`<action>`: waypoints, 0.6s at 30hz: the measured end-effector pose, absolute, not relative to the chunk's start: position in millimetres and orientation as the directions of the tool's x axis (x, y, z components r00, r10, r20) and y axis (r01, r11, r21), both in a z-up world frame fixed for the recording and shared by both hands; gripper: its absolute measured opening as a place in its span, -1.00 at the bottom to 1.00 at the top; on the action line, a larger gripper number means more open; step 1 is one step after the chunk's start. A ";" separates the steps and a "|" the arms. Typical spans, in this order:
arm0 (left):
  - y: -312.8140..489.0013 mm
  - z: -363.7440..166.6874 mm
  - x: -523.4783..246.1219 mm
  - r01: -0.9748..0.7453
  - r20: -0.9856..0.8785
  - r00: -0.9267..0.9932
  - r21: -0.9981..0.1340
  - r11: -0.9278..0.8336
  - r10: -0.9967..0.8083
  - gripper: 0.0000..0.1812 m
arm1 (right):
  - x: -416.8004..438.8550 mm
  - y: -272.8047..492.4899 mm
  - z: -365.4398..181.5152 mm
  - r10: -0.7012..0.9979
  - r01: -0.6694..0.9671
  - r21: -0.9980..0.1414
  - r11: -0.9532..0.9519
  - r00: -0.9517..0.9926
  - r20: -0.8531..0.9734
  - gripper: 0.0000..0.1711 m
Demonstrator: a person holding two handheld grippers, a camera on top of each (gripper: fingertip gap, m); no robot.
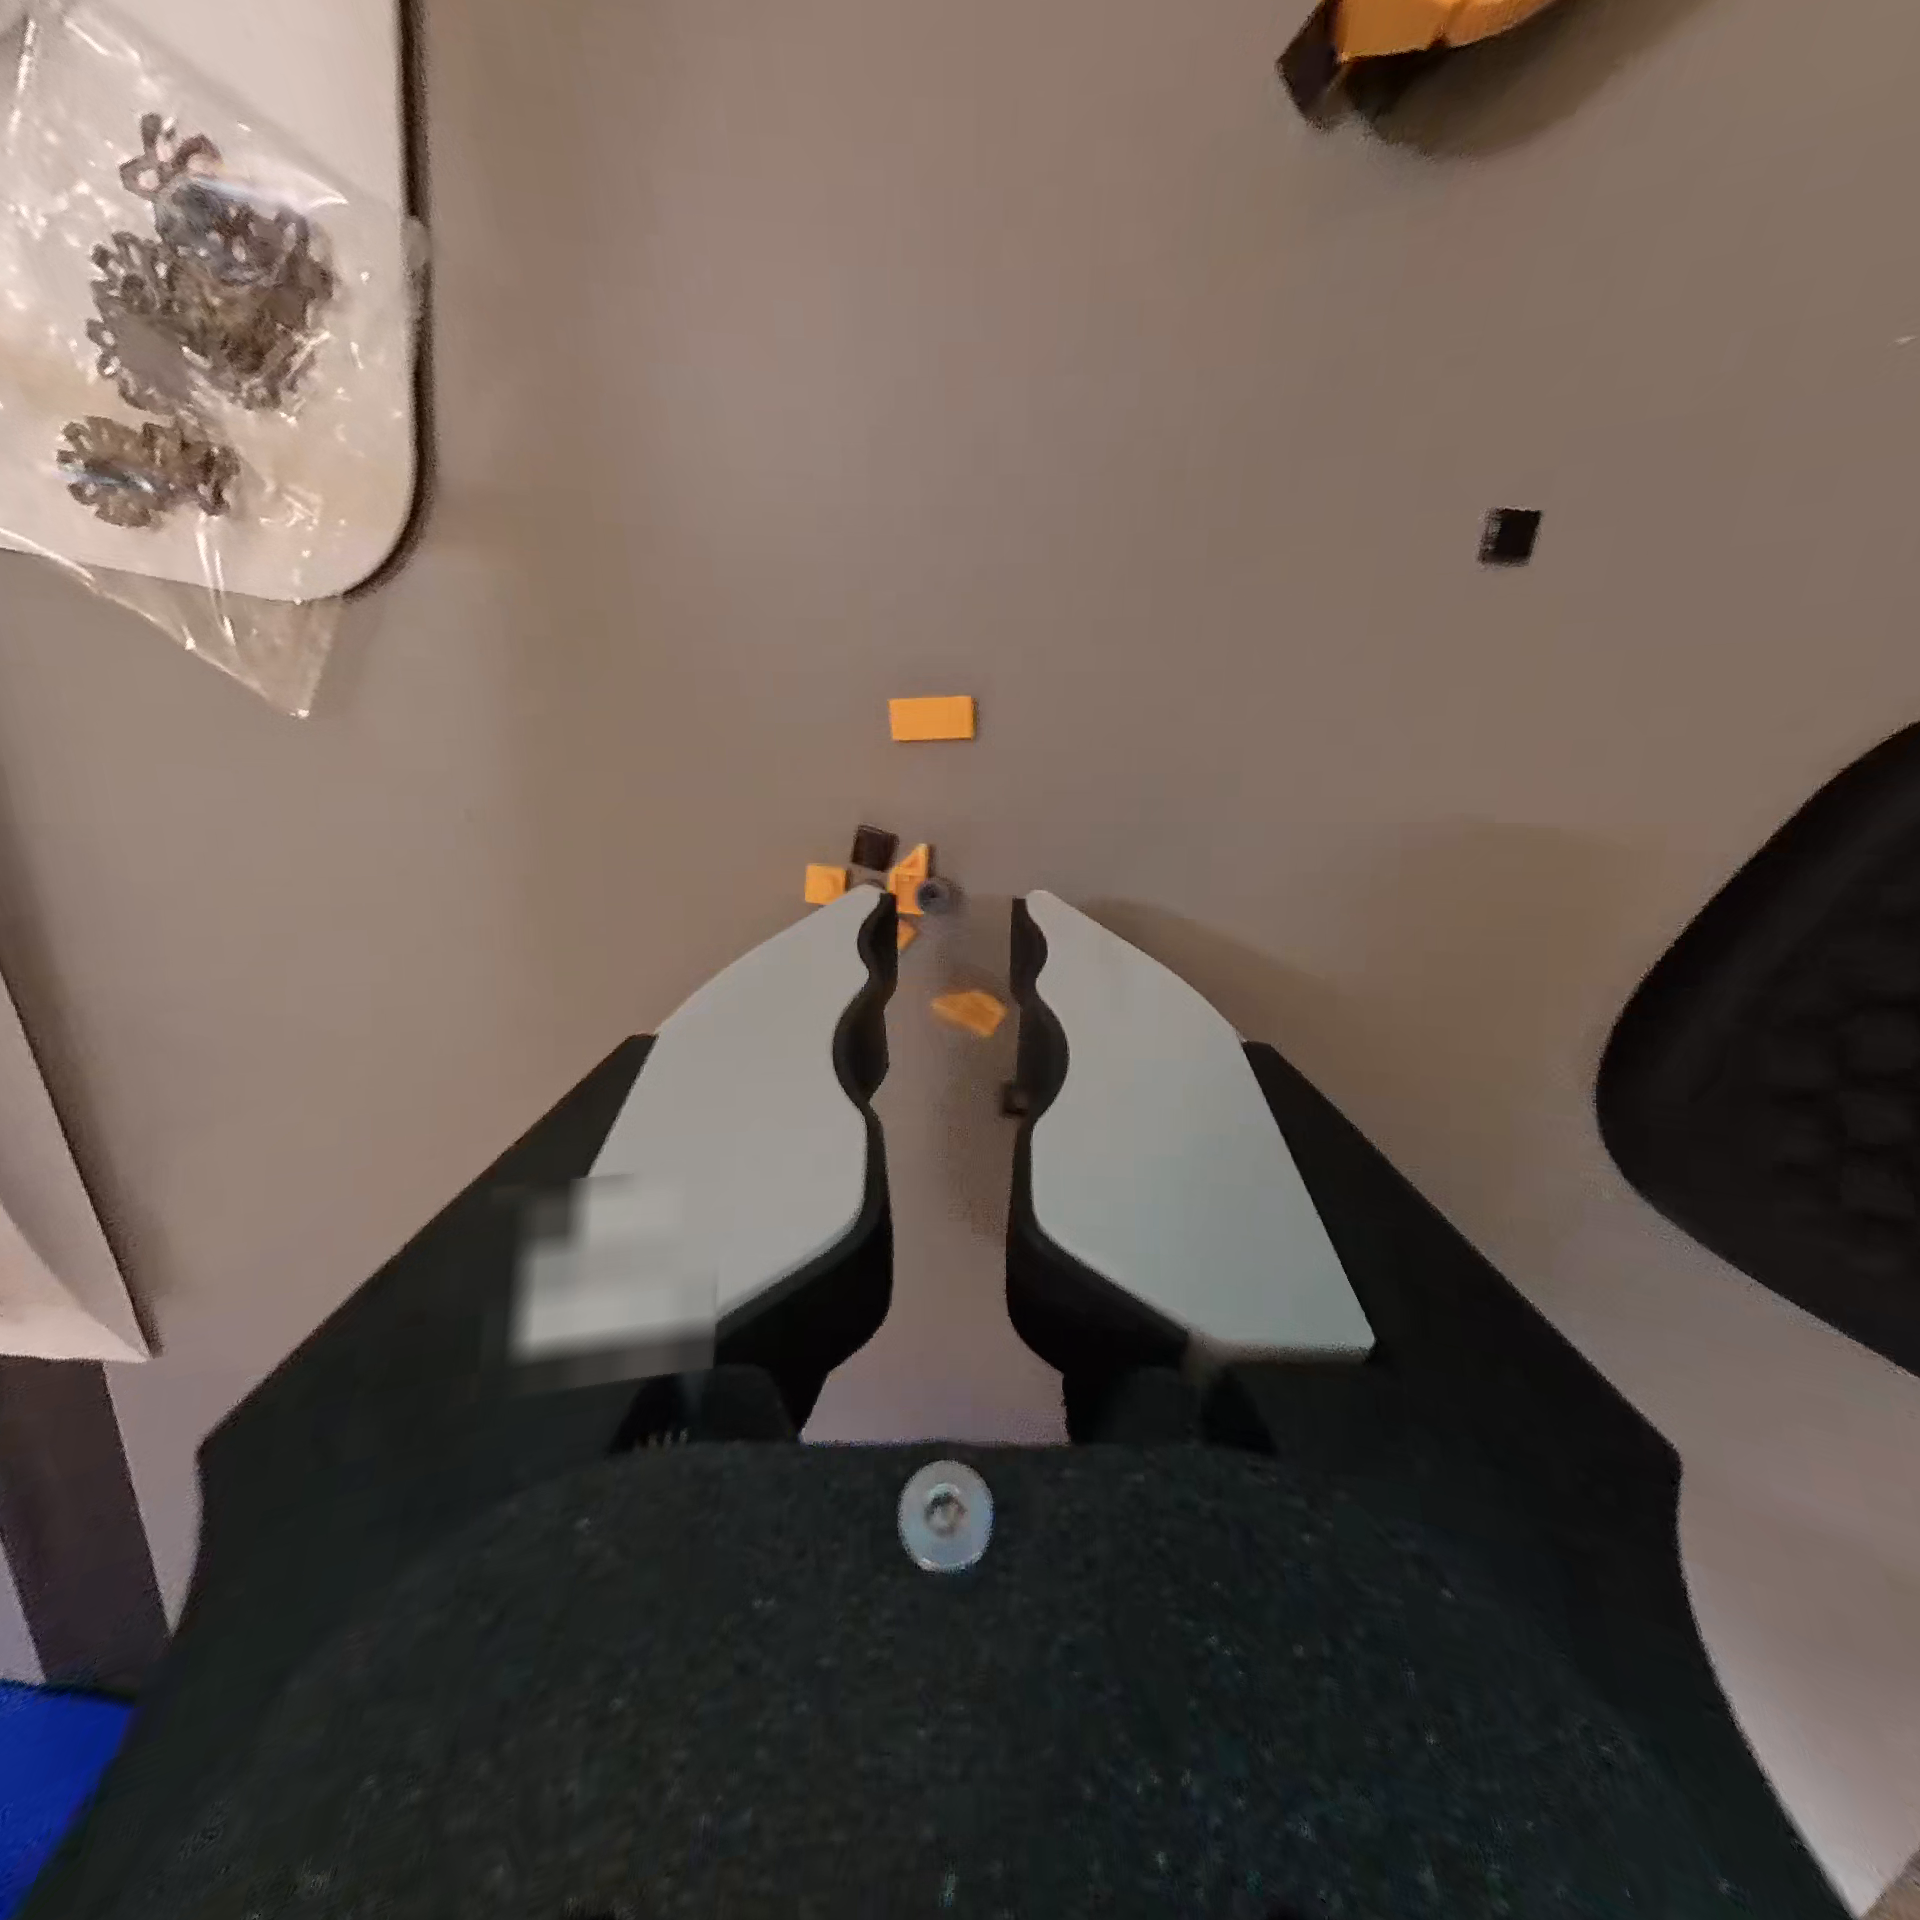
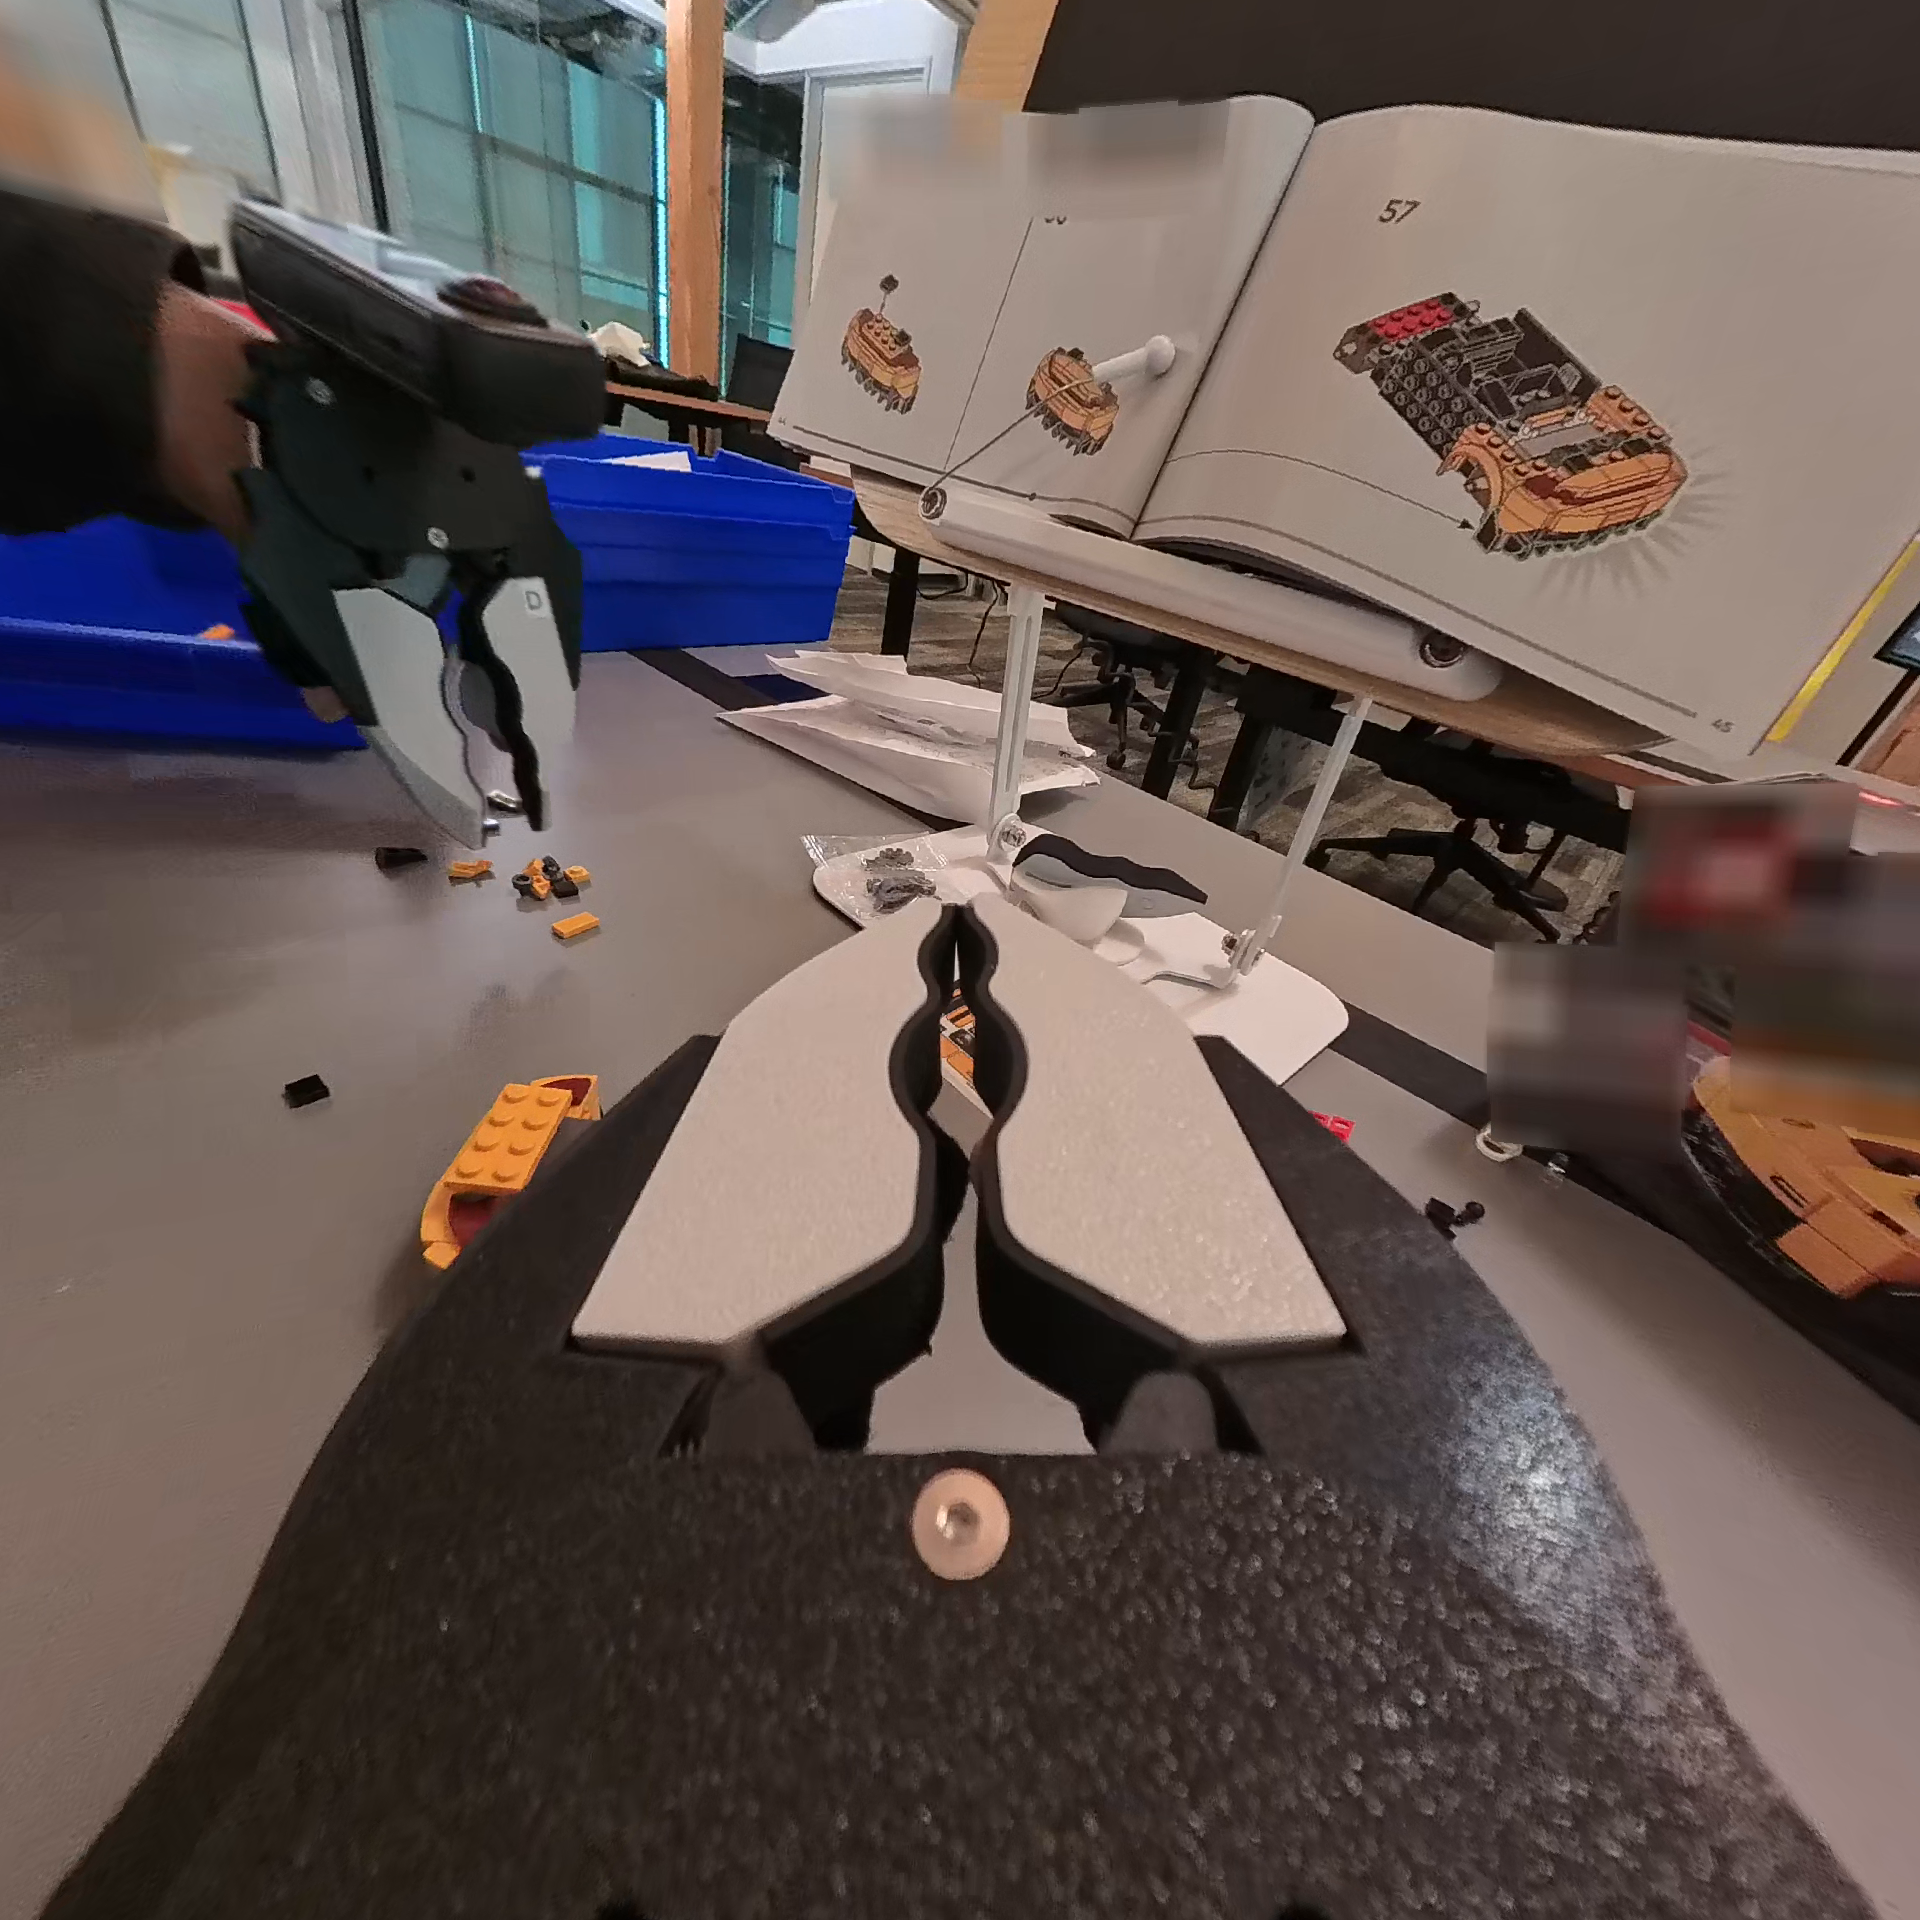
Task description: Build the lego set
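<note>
Small orange sloped plastic brick (image 1: pixel 969 1012) lies loose on the grey desk (image 1: pixel 1195 416), in the gap of the left tool (image 1: pixel 954 902). That tool is open a modest way, empty, pointing steeply down over the scatter of tiny orange and black pieces (image 1: pixel 878 871). Judgement: brick is light, rigid, slick, and likely to skate or flip; pinch its flat sides, not the slope. Right tool (image 2: pixel 962 914) is low and near level, nearly closed on the orange and black partial model (image 2: pixel 958 1039); actual contact unclear.

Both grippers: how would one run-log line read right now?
left gripper: open, above small orange slope piece | right gripper: shut on orange-black lego assembly | grey table
</note>
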State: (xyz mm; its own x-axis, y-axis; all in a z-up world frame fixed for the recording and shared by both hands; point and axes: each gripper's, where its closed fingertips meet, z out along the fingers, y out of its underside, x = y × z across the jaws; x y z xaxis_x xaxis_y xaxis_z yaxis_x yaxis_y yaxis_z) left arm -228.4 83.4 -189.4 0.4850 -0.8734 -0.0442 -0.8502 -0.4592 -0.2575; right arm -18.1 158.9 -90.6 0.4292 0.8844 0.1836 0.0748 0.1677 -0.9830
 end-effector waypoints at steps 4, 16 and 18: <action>98.3 -196.2 -228.0 -0.838 -0.010 0.501 -0.258 -0.481 -0.866 -0.88 | -18.2 159.6 -91.7 0.888 0.073 -0.985 0.156 0.426 0.172 -1.00; 101.7 -211.5 -229.3 -0.872 0.085 0.444 -0.189 -0.452 -0.892 -0.85 | -18.4 160.8 -93.7 0.898 0.067 -0.990 0.124 0.416 0.140 -1.00; 101.7 -213.5 -233.4 -0.874 0.077 0.447 -0.175 -0.453 -0.891 -0.86 | -18.8 160.7 -94.5 0.900 0.067 -0.991 0.118 0.414 0.135 -1.00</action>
State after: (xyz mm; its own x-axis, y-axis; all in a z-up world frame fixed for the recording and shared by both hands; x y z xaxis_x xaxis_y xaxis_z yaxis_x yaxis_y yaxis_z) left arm -233.4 101.7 -213.5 0.4467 -0.8914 0.0767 -0.8740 -0.4531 -0.1753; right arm -18.8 160.7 -94.5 0.4136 0.9004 0.1353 0.0674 0.1180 -0.9907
